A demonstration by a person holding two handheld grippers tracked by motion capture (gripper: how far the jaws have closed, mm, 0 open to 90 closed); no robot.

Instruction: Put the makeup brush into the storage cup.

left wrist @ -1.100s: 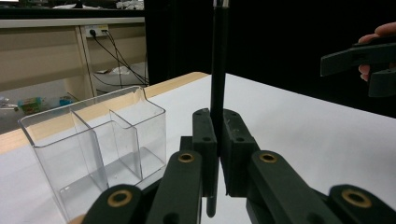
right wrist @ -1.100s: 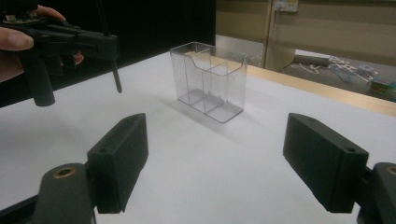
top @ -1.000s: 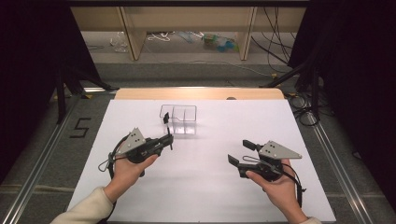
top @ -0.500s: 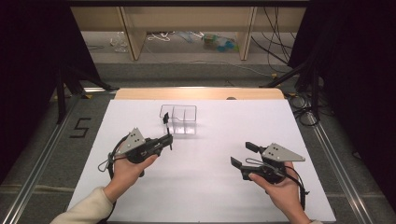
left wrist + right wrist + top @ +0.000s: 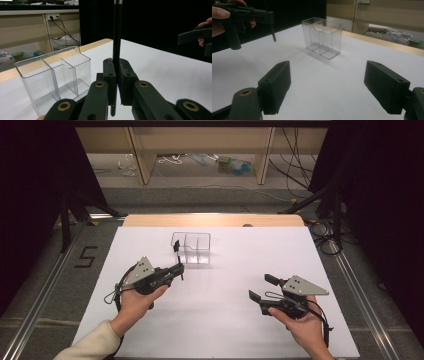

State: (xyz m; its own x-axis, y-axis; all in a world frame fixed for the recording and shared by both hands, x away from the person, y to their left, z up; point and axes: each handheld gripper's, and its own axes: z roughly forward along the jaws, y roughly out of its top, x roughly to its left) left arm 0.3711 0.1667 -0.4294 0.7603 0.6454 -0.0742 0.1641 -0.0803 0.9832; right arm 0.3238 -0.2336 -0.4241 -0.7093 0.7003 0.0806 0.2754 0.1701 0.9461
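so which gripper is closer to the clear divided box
Left. The left gripper, shut on a black pen, is right beside the clear box. The right gripper sits open, well off toward the table's near right side.

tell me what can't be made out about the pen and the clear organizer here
- Pen top: cut off by the upper edge of the left gripper view.
- Pen in the high view: too small and dark to tell its type.
- Clear organizer: compartment contents too small there to judge.
- Left gripper pads hide the pen's middle.
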